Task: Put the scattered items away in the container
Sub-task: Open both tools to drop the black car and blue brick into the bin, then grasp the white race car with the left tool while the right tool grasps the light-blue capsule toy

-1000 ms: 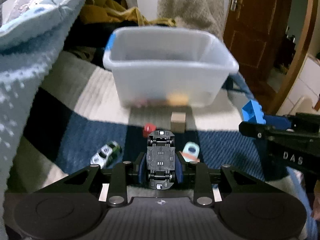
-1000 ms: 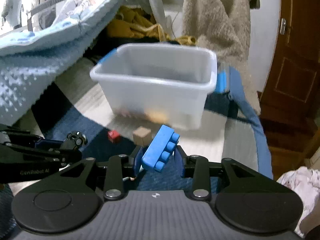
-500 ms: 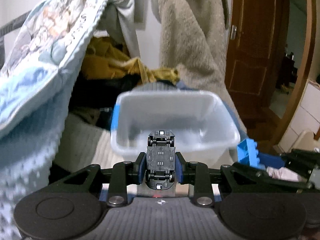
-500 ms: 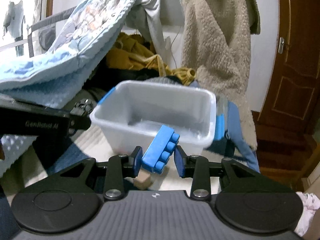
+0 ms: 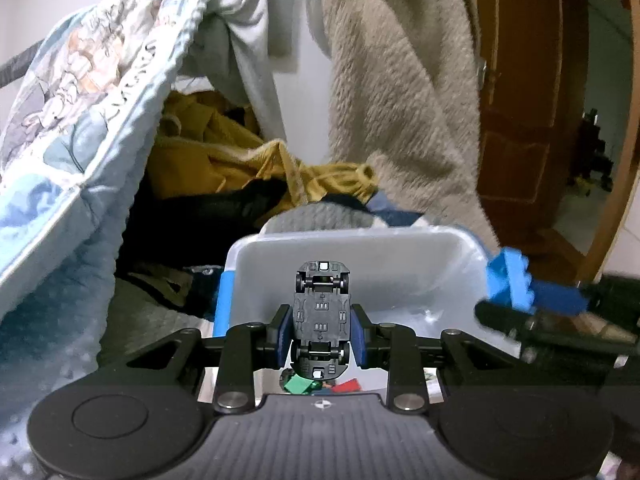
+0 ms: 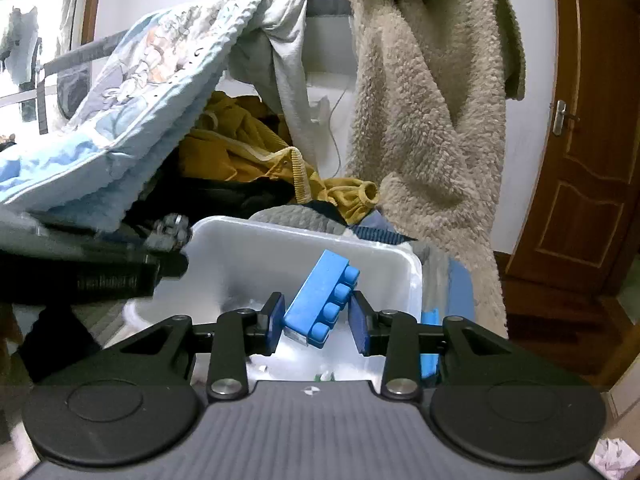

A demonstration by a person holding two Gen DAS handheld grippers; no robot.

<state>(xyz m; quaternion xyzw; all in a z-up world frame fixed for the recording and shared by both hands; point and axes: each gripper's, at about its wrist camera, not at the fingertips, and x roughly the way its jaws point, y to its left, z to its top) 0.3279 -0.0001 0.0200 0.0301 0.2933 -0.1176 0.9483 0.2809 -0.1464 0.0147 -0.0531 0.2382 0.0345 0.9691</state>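
Gripping a toy car (image 5: 321, 312) belly-up, the left gripper (image 5: 321, 330) fills the lower middle of the left wrist frame, its blue pads pressed on the car's flanks so the black underside and all four wheels face the camera. Behind the car stands the bin (image 5: 400, 248), a pale translucent tub with a blue handle on its left end; small green and red pieces (image 5: 316, 385) show low in it, just under the car. At the right edge of that frame the right gripper (image 5: 532, 300) appears blurred, carrying the blue brick (image 5: 510, 280) beside the bin's right rim. In the right wrist frame the right gripper (image 6: 318, 322) is clamped on the brick (image 6: 320, 296), which sits tilted between the fingers with its studs turned right, in front of the bin's (image 6: 400, 256) open interior. The left gripper (image 6: 120, 268) crosses the left middle of that frame, blurred, at the bin's left rim. Above hang a pale blue blanket (image 6: 132, 100), a beige fleece (image 6: 424, 100) and a mustard garment (image 6: 256, 148); a brown door (image 6: 588, 160) stands at the right.
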